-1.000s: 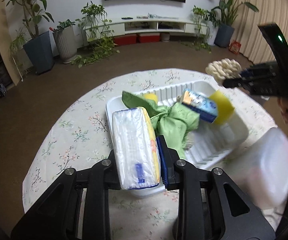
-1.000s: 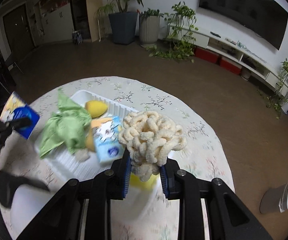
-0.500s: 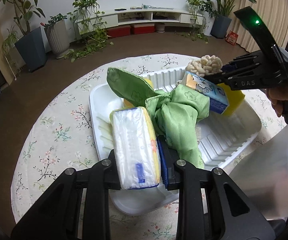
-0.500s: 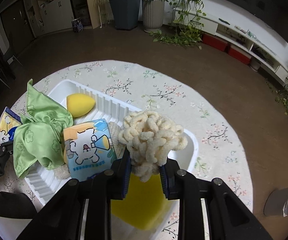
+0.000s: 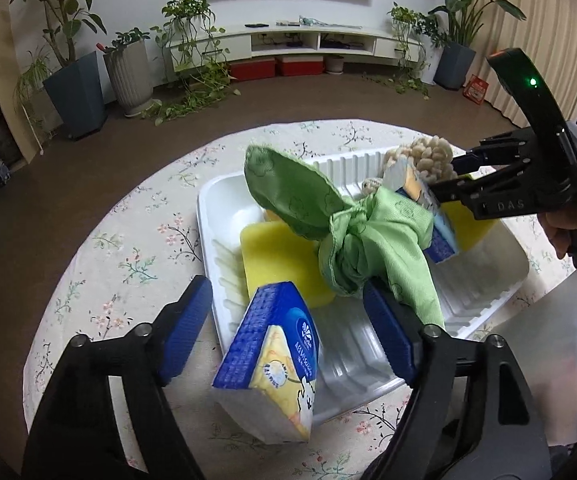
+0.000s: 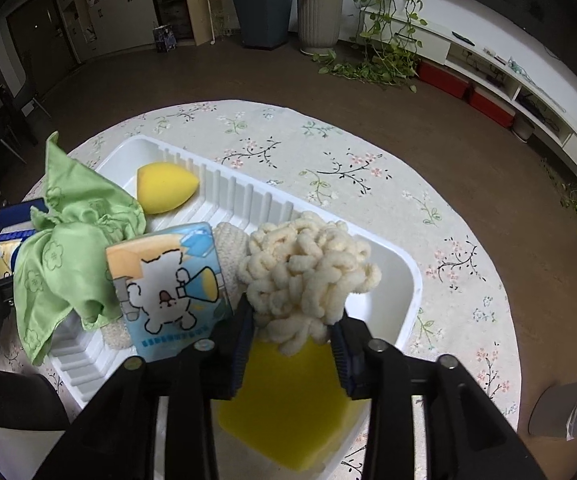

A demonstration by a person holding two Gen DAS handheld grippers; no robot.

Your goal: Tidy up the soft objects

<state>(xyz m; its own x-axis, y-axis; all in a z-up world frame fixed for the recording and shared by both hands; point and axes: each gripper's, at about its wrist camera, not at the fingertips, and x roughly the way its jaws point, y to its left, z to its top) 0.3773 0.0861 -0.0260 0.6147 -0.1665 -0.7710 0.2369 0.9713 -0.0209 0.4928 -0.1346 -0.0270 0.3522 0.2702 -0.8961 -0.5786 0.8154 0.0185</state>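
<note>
A white ribbed tray (image 5: 216, 216) (image 6: 404, 276) on the floral table holds a knotted green cloth (image 5: 352, 232) (image 6: 68, 256), yellow sponges (image 5: 276, 256) (image 6: 288, 396), a yellow egg-shaped sponge (image 6: 164, 186) and a tissue pack with a cartoon (image 6: 168, 288). My left gripper (image 5: 288, 324) is open; a blue-and-yellow tissue pack (image 5: 272, 364) sits loose between its fingers at the tray's near edge. My right gripper (image 6: 292, 340) (image 5: 448, 176) holds a cream chenille bundle (image 6: 304, 272) (image 5: 428, 156) over the tray, its jaws wider than before.
A translucent white container (image 5: 560, 352) stands right of the tray. A grey cup (image 6: 568, 408) lies on the floor beyond the table edge. Potted plants and a TV shelf line the far wall.
My left gripper opened and let go of the blue-and-yellow tissue pack, which tipped onto the tray's edge. My right gripper lowered the chenille bundle into the tray and its jaws spread.
</note>
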